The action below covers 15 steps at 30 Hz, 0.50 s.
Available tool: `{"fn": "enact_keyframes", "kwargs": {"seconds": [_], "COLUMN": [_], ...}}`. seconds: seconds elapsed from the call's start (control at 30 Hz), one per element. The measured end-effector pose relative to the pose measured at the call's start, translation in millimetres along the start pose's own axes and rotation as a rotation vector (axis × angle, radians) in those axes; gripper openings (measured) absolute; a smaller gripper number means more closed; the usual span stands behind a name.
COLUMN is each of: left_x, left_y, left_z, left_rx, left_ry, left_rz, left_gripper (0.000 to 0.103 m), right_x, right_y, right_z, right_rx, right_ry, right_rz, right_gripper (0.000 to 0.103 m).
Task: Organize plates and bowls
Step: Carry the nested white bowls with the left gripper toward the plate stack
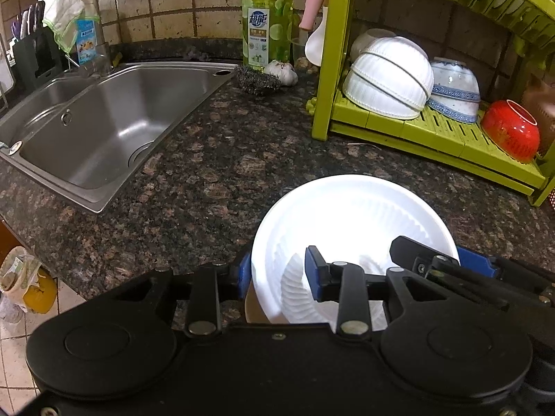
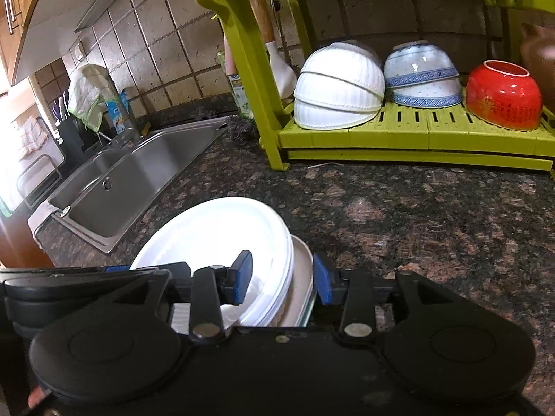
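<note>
— What sits between the fingers (image 2: 244, 274)?
— A stack of plates (image 2: 222, 235) on the bench (image 2: 416, 215).
— And beyond them?
— A dish rack (image 2: 416, 131) ahead and right, with upturned bowls (image 2: 340, 86) on its lower shelf. A sink (image 2: 138, 173) lies ahead, left.

Sitting on the rack's (image 2: 416, 131) lower shelf are three white bowls (image 2: 338, 85), two blue-patterned bowls (image 2: 421, 72) and one red bowl (image 2: 503, 95), while at least two plates (image 2: 222, 239) are lying stacked at the counter's (image 2: 416, 215) near edge.
</note>
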<state>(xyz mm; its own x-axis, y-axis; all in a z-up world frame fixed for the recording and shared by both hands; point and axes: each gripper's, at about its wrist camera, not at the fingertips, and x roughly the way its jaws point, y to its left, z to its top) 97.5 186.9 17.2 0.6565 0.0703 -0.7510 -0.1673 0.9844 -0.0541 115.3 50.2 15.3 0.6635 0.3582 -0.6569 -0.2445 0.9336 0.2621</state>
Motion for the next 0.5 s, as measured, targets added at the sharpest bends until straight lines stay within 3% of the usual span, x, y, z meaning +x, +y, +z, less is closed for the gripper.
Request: {"fn": "enact_keyframes", "kwargs": {"seconds": [0.17,0.5], "left_x": [-2.5,-8.9], "left_y": [-0.7,-1.6], "left_z": [-0.3,-0.9], "left_rx": [0.001,0.005], "left_ry": [-0.014,-0.045], "left_rz": [0.001,0.013], "left_gripper": [0.051,0.051], "right_x": [-2.7,-9.0], "right_y": [-4.0,-5.0], "right_z": [1.0,0.0], "right_rx": [0.010,-0.007], "right_ry": [0.000,-0.009], "right_rz": [0.003,0.013], "right_gripper": [0.042,0.044]}}
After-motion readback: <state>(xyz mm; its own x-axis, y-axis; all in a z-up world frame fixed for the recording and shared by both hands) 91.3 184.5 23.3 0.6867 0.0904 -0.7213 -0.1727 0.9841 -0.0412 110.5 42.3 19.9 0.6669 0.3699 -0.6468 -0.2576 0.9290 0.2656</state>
